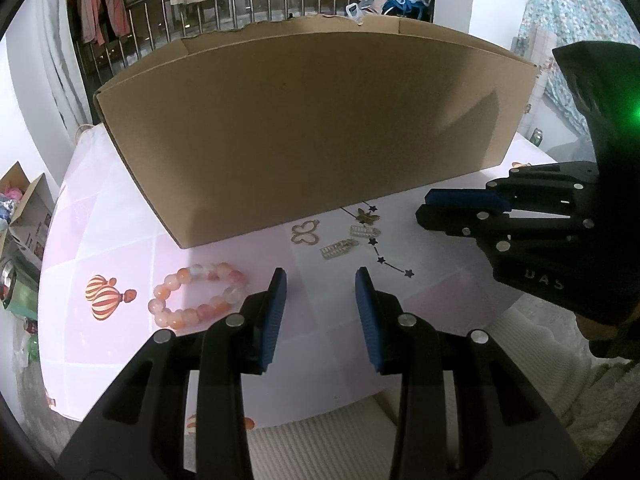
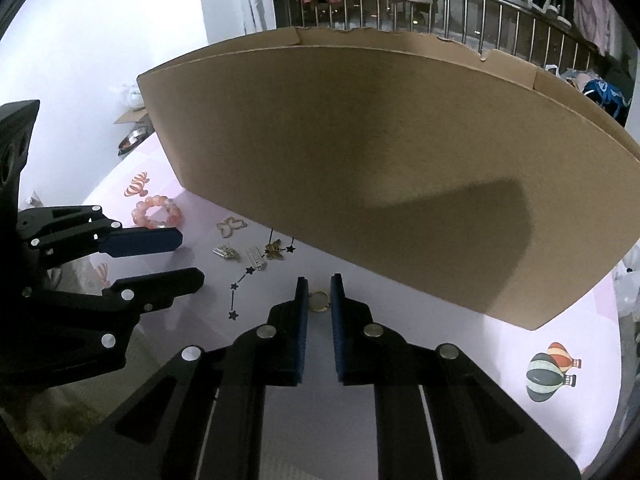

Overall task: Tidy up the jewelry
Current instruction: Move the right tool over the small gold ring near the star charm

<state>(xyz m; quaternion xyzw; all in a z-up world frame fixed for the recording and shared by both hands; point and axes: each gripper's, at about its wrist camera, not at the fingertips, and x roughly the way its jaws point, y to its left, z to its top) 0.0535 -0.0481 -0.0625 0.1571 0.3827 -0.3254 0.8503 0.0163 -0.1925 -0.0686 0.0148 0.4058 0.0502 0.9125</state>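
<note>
The right gripper (image 2: 319, 292) pinches a small round gold ring (image 2: 320, 301) on the pale pink counter (image 2: 460, 360), just before the brown cardboard box (image 2: 380, 160). The left gripper (image 1: 321, 280) hangs spread beside the pink beaded bracelet (image 1: 196, 294).

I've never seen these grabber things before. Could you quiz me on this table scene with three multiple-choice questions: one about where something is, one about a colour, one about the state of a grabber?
1. Where does the bead bracelet lie?
A. inside the cardboard box
B. on the table, in front of the box
C. between a grabber's fingers

2. What colour are the bracelet's beads?
A. pink and orange
B. green
C. black

3. How do the left gripper fingers stand?
A. clamped on the bracelet
B. shut on nothing
C. spread apart, holding nothing

Answers:
1 B: it rests on the table before the cardboard box.
2 A: the beads show pink, orange and pale tones.
3 C: bare tabletop shows between its fingers.
</note>
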